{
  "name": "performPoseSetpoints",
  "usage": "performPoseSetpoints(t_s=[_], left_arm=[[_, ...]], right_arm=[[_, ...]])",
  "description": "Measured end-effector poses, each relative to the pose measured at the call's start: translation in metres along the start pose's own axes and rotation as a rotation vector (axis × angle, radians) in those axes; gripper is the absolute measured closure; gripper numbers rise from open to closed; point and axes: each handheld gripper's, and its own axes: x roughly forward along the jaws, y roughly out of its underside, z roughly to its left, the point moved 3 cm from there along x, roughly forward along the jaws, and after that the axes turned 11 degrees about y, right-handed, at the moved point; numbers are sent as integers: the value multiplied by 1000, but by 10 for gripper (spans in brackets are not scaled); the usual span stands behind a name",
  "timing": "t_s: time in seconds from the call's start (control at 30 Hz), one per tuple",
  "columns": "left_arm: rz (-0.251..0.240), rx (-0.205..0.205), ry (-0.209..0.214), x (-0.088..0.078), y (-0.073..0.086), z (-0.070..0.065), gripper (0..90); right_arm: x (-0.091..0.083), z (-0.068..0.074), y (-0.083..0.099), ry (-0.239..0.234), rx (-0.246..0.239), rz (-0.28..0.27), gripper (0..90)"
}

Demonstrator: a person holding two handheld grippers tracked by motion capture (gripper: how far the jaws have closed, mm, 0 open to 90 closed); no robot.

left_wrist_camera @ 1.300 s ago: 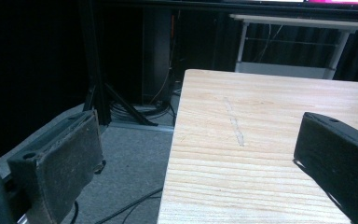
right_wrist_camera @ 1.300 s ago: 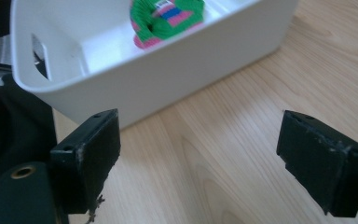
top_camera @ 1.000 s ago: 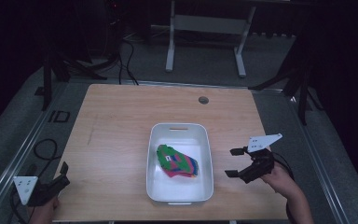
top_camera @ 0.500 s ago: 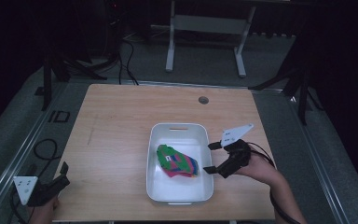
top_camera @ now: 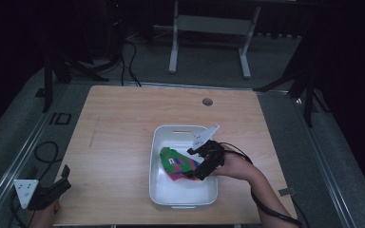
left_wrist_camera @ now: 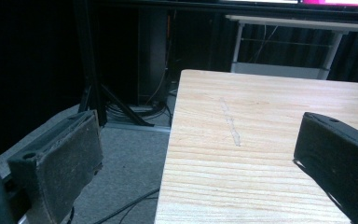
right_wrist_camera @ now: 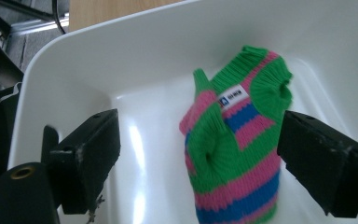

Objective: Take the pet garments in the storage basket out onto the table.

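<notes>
Nearest, the left gripper (top_camera: 52, 190) waits at the front-left corner of the bench (top_camera: 123, 128), its fingers (left_wrist_camera: 60, 158) spread wide over bare wood and the floor beyond the edge, holding nothing. Farther in, the right gripper (top_camera: 200, 161) reaches over the right rim of the white tub (top_camera: 158, 190) with its fingers (right_wrist_camera: 86, 156) spread apart, empty, framing a small knitted sweater (right_wrist_camera: 235, 154) striped green, pink and blue. That sweater lies crumpled on the tub's floor, toward the left side in the high view, a white label showing near its collar. It looks light, soft and floppy, so it should bunch and sag once lifted; nothing about it seems fragile or slippery. A pinch on a thick fold, such as the ribbed collar or the bunched sleeve, would likely hold best. Beyond the tub, the far bench carries a round grommet (top_camera: 207, 101).
</notes>
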Motion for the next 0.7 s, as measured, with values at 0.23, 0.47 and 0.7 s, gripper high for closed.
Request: performPoseSetpoints(t_s=[0.23,0.47,0.7], left_arm=[[-1,0,6,0,0,0,13],[-1,-4,11,0,0,1,14],[-3,-2,13,0,0,0,14]], right_arm=[[39,7,-14,-25,-57,100,136],[64,11,-18,-3,-111,167,152],[86,13,-14,44,-151,277,187]])
